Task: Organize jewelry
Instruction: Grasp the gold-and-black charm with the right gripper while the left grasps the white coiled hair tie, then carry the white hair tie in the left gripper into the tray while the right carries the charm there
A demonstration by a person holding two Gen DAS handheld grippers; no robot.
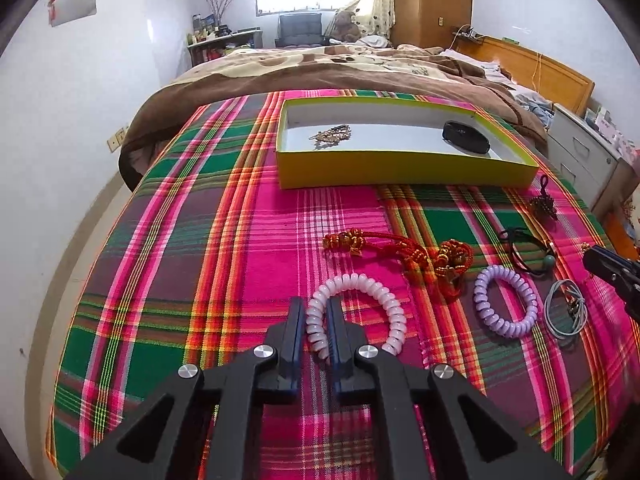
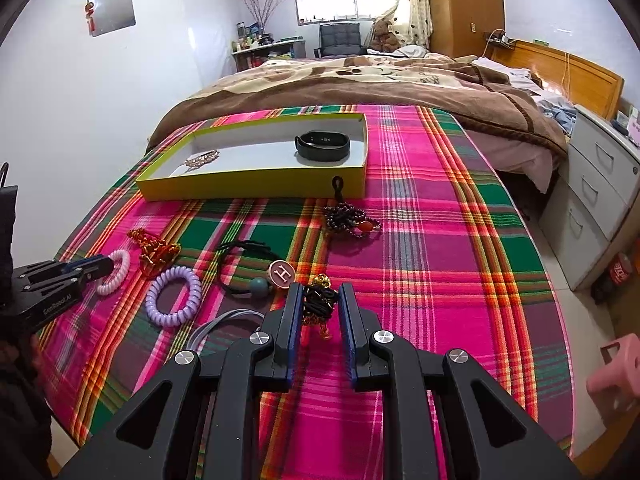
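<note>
My left gripper [image 1: 317,312] has its jaws closed on the pink spiral hair tie [image 1: 356,312], so I should lift it straight up and carry it into the yellow box [image 1: 400,170], while my right gripper [image 2: 320,304] keeps its jaws around the black-and-gold charm [image 2: 319,300], whether gripping I cannot tell.

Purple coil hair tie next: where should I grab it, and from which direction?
Pinch one side of the purple coil tie, one finger inside the ring and one outside, coming down from above. It lies flat and open on the plaid cloth, clear of its neighbours, as the left gripper has done on the pink coil tie.
</note>
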